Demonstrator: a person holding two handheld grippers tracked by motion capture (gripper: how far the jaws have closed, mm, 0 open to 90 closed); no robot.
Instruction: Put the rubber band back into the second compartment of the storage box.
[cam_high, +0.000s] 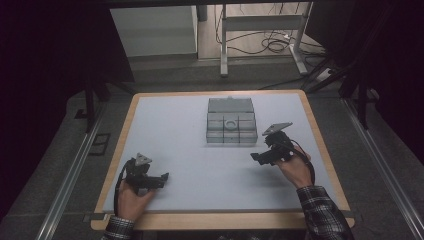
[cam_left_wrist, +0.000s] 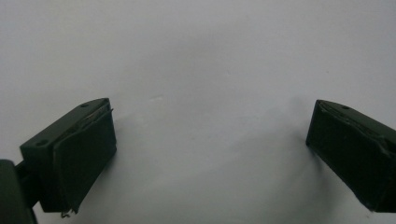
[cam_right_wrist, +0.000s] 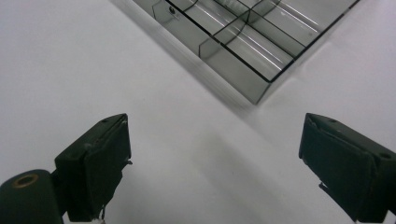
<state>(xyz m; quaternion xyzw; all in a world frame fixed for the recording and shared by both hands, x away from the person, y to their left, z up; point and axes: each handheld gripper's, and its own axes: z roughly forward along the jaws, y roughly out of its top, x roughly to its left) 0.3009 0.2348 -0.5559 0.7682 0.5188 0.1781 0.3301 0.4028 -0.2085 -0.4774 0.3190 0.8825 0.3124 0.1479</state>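
Note:
A clear plastic compartment box (cam_high: 231, 128) stands open on the white table top, back of centre, its lid (cam_high: 230, 105) folded away behind it. A white ring (cam_high: 230, 124) lies in one middle compartment. My right gripper (cam_high: 256, 156) is held low, in front and right of the box, open and empty. In the right gripper view the box corner (cam_right_wrist: 243, 51) lies just ahead of the wide-apart jaws (cam_right_wrist: 212, 163). My left gripper (cam_high: 165, 176) rests near the front left of the table, open, with bare white surface between its jaws (cam_left_wrist: 210, 154).
The white top has a wooden rim (cam_high: 225, 220) along the front. Beyond the far edge stand a metal table frame (cam_high: 260, 30) and loose cables (cam_high: 270, 45) on the floor. Metal rails (cam_high: 70, 175) run along both sides.

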